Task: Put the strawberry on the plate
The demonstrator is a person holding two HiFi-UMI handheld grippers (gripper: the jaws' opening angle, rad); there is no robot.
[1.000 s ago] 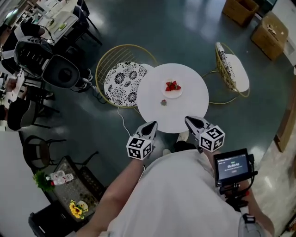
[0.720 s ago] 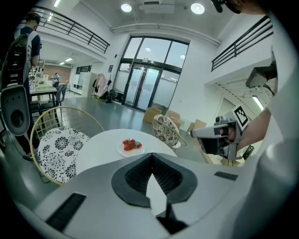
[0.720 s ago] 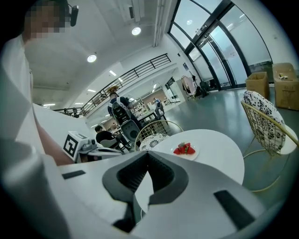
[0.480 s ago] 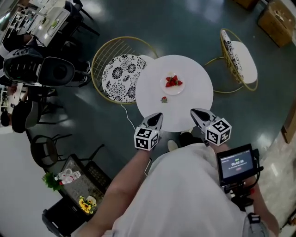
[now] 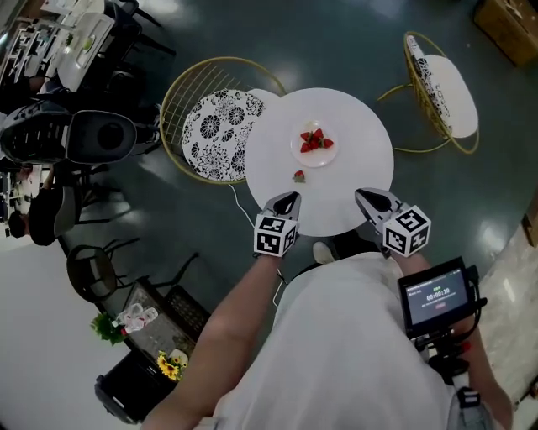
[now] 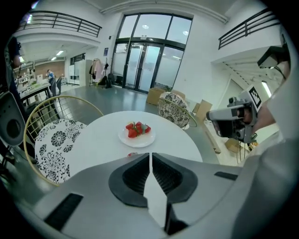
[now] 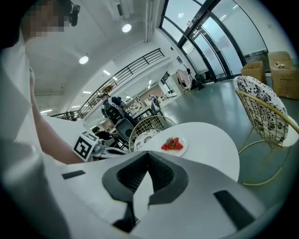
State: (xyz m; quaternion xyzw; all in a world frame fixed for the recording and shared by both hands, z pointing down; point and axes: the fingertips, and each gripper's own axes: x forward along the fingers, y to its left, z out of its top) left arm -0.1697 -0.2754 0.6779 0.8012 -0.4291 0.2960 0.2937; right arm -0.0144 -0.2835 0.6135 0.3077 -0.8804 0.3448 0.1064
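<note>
A small white plate (image 5: 313, 149) with several strawberries sits near the middle of the round white table (image 5: 353, 180). One loose strawberry (image 5: 298, 175) lies on the table just in front of the plate. My left gripper (image 5: 290, 198) hovers at the near table edge, shut and empty, just behind the loose strawberry. My right gripper (image 5: 363, 196) is level with it to the right, also shut and empty. In the left gripper view the plate (image 6: 136, 137) lies straight ahead of the closed left gripper (image 6: 150, 155), and the loose strawberry (image 6: 132, 153) peeks over the jaws. The right gripper view shows the plate (image 7: 173, 145) beyond the closed right gripper (image 7: 148, 154).
A wire chair with a patterned cushion (image 5: 220, 134) stands left of the table and another chair (image 5: 441, 84) at the right. Black camera gear (image 5: 76, 134) fills the left side. A small monitor (image 5: 435, 295) hangs by my right arm. A cardboard box (image 5: 507, 18) stands at the far right.
The table and plate have come closer in the head view, and both grippers have moved forward to the near table edge. Both stay shut.
</note>
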